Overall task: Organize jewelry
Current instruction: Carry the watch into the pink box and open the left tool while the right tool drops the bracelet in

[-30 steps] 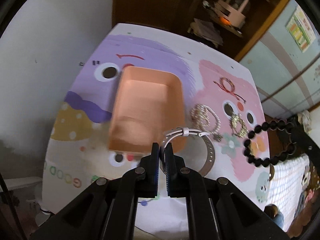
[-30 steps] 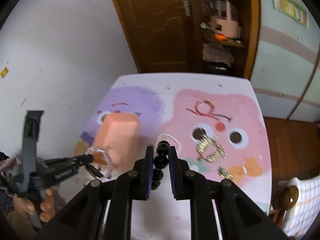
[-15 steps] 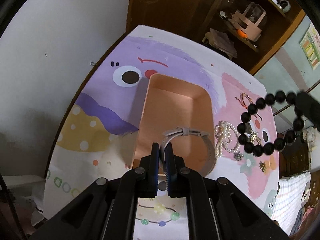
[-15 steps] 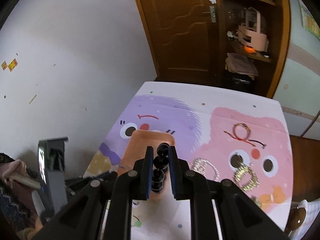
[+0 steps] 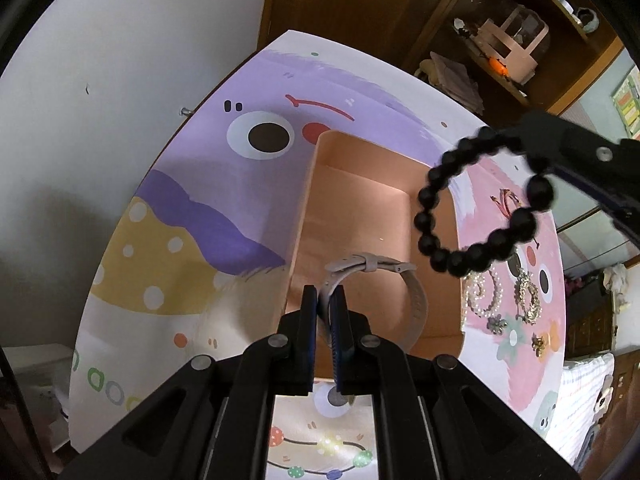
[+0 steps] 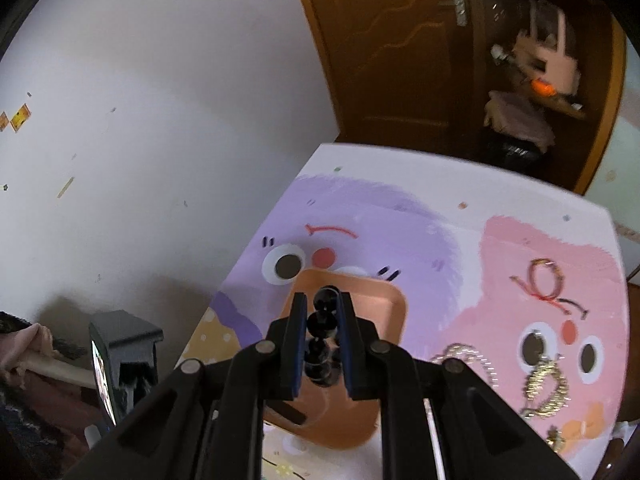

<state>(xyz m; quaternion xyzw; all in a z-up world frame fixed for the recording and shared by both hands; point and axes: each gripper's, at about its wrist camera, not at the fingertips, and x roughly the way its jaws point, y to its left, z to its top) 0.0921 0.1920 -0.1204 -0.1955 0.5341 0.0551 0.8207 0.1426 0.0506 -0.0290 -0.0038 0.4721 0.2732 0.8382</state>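
A peach tray [image 5: 360, 184] sits on the cartoon mat, also in the right wrist view [image 6: 384, 308]. My left gripper [image 5: 325, 300] is shut on a grey watch strap [image 5: 414, 292] and holds it over the tray's near end. My right gripper [image 6: 323, 312] is shut on a black bead bracelet [image 6: 322, 324], which hangs above the tray's right wall in the left wrist view [image 5: 436, 236]. A pearl bracelet [image 5: 482, 296], a gold chain [image 5: 528, 298] and a red cord bracelet [image 5: 506, 202] lie on the pink part of the mat.
The table [image 5: 120, 280] stands against a white wall [image 5: 100, 80] on the left. A wooden door and shelves [image 5: 500, 40] are behind it. Small brooches [image 5: 540, 342] lie near the table's right edge. The left gripper's body [image 6: 116, 360] shows at lower left in the right wrist view.
Both grippers moved left towards the tray. The black bead bracelet now hangs over the tray's right wall. The watch strap sits further over the tray's inside.
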